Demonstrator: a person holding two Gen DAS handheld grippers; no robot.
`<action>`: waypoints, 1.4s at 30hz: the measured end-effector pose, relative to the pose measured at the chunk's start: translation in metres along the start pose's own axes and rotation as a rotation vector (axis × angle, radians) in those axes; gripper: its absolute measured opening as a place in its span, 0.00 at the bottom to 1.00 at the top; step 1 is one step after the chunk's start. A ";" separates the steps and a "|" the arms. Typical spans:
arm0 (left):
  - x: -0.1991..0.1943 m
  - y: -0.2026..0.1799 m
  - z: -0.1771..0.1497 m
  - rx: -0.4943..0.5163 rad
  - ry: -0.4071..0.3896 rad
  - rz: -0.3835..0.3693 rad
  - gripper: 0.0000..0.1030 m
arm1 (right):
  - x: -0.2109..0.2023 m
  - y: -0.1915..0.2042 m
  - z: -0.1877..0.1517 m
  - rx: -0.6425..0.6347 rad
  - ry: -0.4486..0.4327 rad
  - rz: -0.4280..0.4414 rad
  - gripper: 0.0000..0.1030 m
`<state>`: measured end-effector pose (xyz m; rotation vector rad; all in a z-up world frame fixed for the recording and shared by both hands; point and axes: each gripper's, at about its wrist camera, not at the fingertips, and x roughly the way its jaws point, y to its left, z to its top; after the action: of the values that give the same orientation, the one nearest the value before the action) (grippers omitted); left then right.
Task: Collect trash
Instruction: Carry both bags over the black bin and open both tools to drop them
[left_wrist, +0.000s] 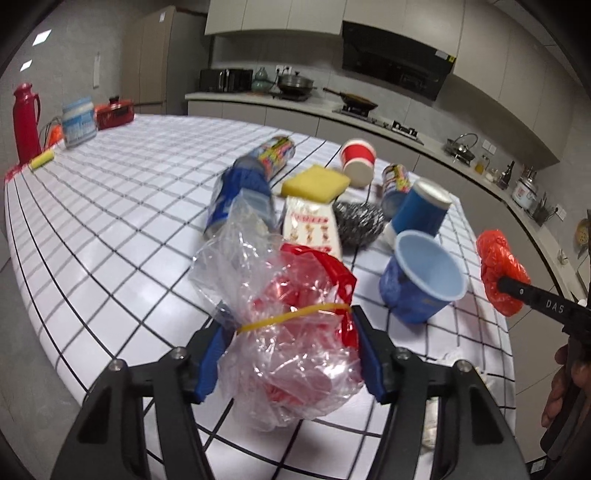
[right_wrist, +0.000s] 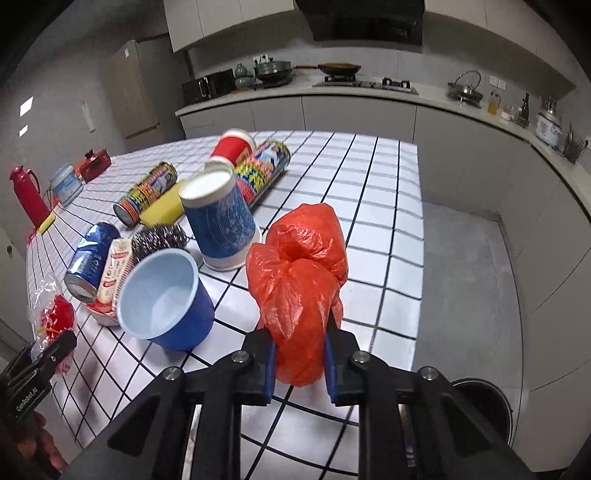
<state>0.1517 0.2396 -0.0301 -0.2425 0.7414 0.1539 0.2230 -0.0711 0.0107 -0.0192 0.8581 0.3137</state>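
Observation:
A crumpled clear plastic bag (left_wrist: 280, 288) with red scraps inside and a yellow rubber band around it sits between the blue pads of my left gripper (left_wrist: 290, 332), which is shut on it just above the white checked table (left_wrist: 110, 221). In the right wrist view the same clear bag (right_wrist: 51, 314) shows at the far left. My right gripper (right_wrist: 299, 339) is shut on a knotted orange-red plastic bag (right_wrist: 303, 251), held off the table near its right edge. That orange-red bag (left_wrist: 496, 258) also appears at the right of the left wrist view.
A blue cup (right_wrist: 166, 299) lies on its side by an upturned blue paper cup (right_wrist: 218, 221). Behind them are a steel scourer (right_wrist: 159, 238), a yellow sponge (left_wrist: 316, 182), a small carton (left_wrist: 314, 229), several cans and a red cup (right_wrist: 231, 146). A dark round bin (right_wrist: 484, 406) stands on the floor at the lower right.

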 end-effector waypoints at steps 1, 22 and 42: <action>-0.002 -0.003 0.001 0.005 -0.006 -0.004 0.61 | -0.004 0.000 0.000 -0.002 -0.008 -0.002 0.21; -0.022 -0.155 -0.018 0.215 -0.042 -0.221 0.61 | -0.102 -0.099 -0.059 0.044 -0.137 -0.113 0.21; -0.020 -0.300 -0.111 0.353 0.049 -0.374 0.61 | -0.131 -0.241 -0.167 0.135 -0.045 -0.191 0.22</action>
<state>0.1324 -0.0800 -0.0468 -0.0445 0.7459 -0.3376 0.0870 -0.3596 -0.0271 0.0314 0.8241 0.0760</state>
